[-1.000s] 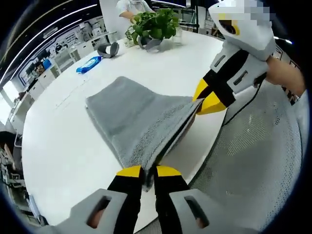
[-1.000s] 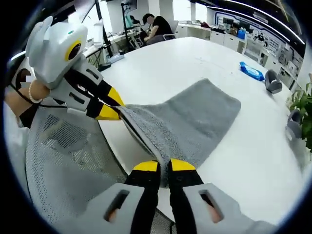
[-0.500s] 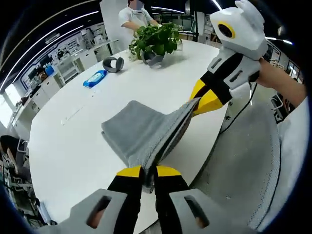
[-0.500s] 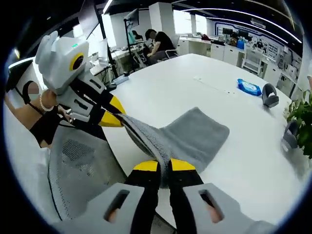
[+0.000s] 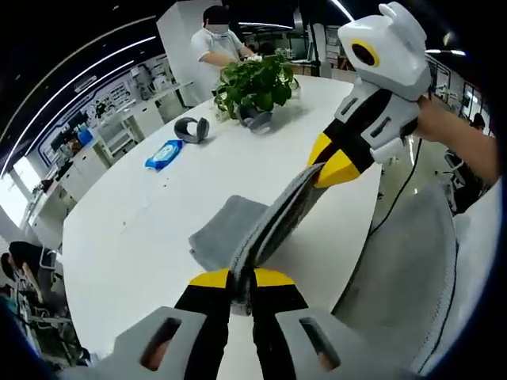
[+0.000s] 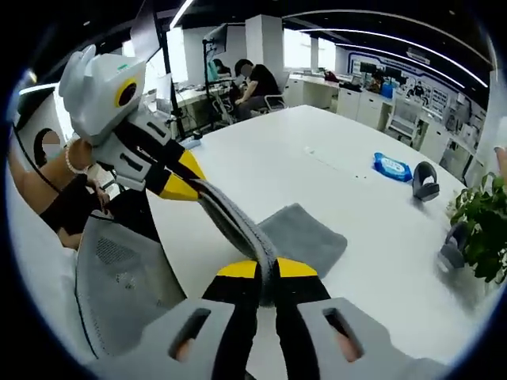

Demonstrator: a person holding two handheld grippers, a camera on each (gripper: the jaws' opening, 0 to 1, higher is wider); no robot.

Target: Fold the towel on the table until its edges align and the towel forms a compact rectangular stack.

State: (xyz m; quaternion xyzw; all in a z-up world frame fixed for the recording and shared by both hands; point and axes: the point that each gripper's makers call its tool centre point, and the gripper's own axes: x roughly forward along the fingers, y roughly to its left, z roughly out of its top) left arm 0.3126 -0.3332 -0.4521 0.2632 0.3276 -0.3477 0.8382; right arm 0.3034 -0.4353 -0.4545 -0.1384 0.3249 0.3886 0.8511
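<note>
Two corners of the grey towel (image 5: 261, 229) are pinched: left gripper (image 5: 242, 277) and right gripper (image 6: 267, 269) each clamp one above the white worktop (image 5: 142, 237).

a: what do the left tongs (image 5: 242, 279) hold?
b: one end of the grey towel (image 5: 265, 226), pinched tight; the right tongs (image 5: 326, 164) clamp the other end, lifting that edge.
a: and the rest?
b: it lies on the white surface (image 5: 135, 237), near a potted plant (image 5: 255, 85).
</note>
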